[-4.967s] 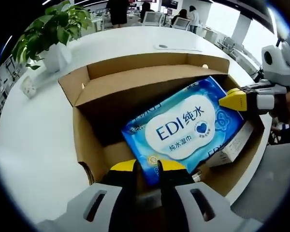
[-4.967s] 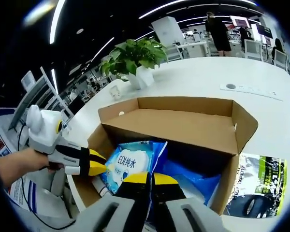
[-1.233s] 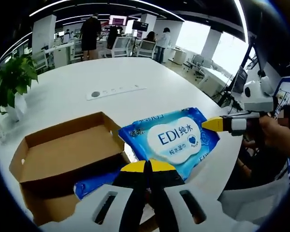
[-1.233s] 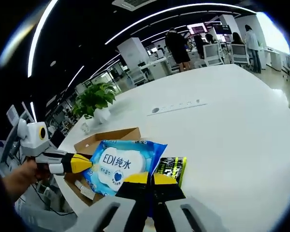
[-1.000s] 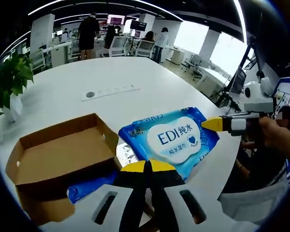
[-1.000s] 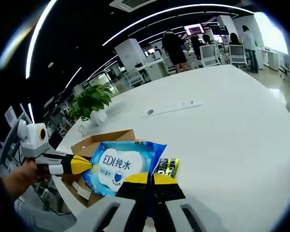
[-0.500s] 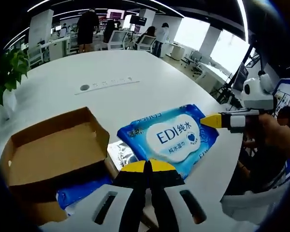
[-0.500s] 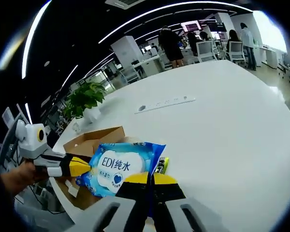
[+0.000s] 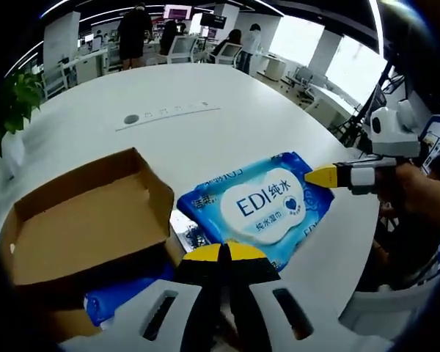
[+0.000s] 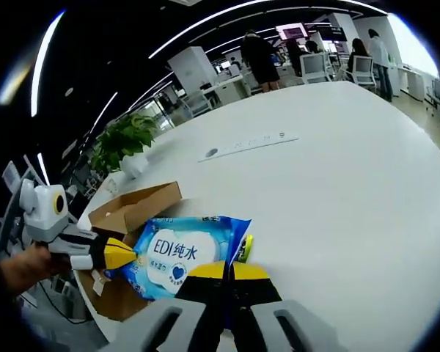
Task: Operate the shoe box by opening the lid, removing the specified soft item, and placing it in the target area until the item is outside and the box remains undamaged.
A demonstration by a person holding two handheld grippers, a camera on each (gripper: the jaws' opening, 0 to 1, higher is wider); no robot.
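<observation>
Wipes pack (image 9: 260, 209) is riding between my two tongs, clear of the open shoe box (image 9: 81, 220) — left tongs (image 9: 224, 253) are pinching its near edge, jaws closed, long axis running across. "EDI" is reading on the label.

Right tongs (image 10: 224, 270) are nipping the opposite end, closed, above the white bench (image 10: 337, 161).
</observation>
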